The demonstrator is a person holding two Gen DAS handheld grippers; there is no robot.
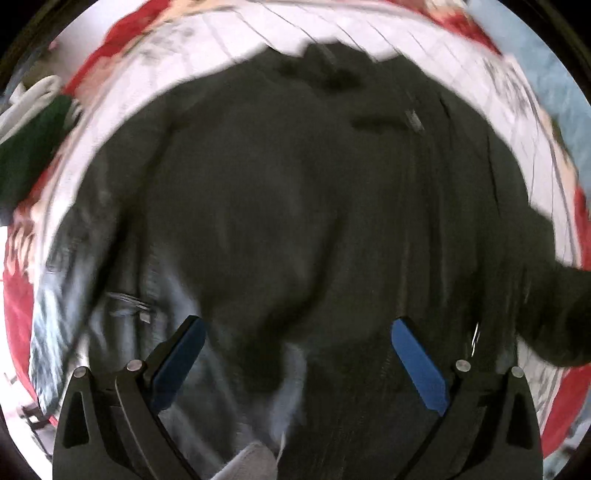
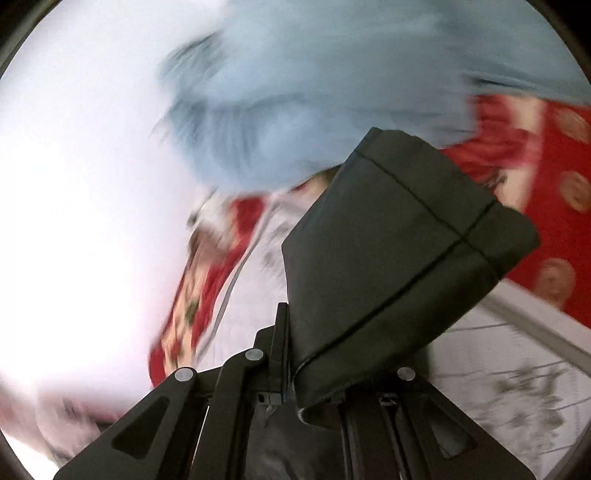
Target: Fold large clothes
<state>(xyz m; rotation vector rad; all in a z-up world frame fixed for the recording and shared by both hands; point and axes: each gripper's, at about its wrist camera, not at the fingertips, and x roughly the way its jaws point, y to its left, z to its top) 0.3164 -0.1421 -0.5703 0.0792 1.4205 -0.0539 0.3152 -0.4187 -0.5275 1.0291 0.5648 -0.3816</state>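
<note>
Here left gripper spread wide above dark jacket; right gripper clenched on cuff

We've got the left gripper jaws spread wide, nothing between its blue pads. Our right gripper is clamped on a dark cuff.

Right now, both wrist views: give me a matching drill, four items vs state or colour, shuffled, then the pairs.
Column 1:
1. left gripper
2. right gripper
3. dark jacket
4. bedspread

Column 2:
A. red and white print
B. shut on a dark cuff
C. open, nothing between the blue pads
D. spread flat, dark grey-green

Pairs: 1-C, 2-B, 3-D, 4-A
</note>
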